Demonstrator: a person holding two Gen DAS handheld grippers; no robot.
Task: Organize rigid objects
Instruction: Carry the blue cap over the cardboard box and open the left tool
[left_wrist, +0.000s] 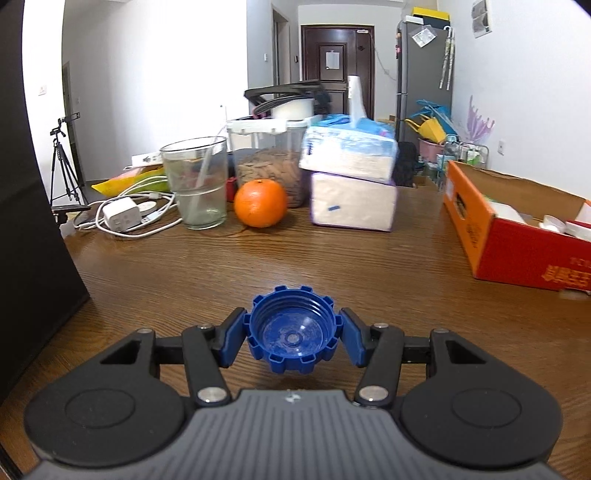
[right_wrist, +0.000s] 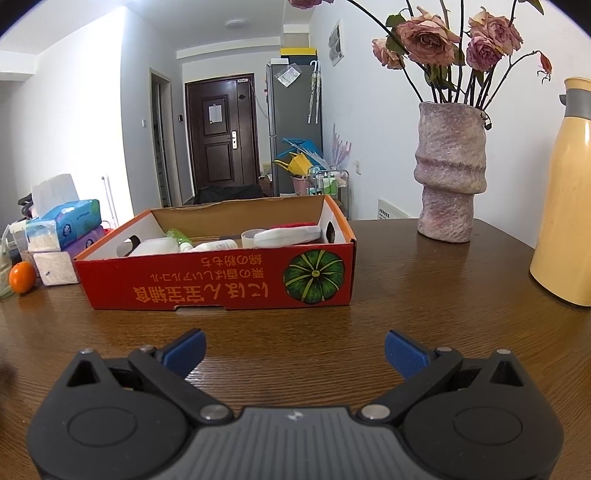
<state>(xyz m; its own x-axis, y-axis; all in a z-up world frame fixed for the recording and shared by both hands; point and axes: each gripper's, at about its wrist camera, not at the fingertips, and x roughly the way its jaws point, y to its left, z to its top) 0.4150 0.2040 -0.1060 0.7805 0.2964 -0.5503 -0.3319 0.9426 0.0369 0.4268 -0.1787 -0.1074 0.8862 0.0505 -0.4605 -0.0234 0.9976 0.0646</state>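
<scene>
My left gripper (left_wrist: 293, 334) is shut on a blue ridged bottle cap (left_wrist: 293, 328), open side up, held just above the wooden table (left_wrist: 332, 266). An orange-red cardboard box (left_wrist: 517, 229) stands to the right of it; in the right wrist view the box (right_wrist: 221, 280) is straight ahead and holds white bottles, a tape roll and a red item. My right gripper (right_wrist: 295, 350) is open and empty above the table, a little short of the box's front wall.
An orange (left_wrist: 260, 203), a glass of water (left_wrist: 195, 181), a white charger with cables (left_wrist: 122, 216), a food jar (left_wrist: 269, 162) and stacked tissue packs (left_wrist: 351, 184) line the table's far side. A vase of dried roses (right_wrist: 448, 170) and a yellow jug (right_wrist: 565, 206) stand at right.
</scene>
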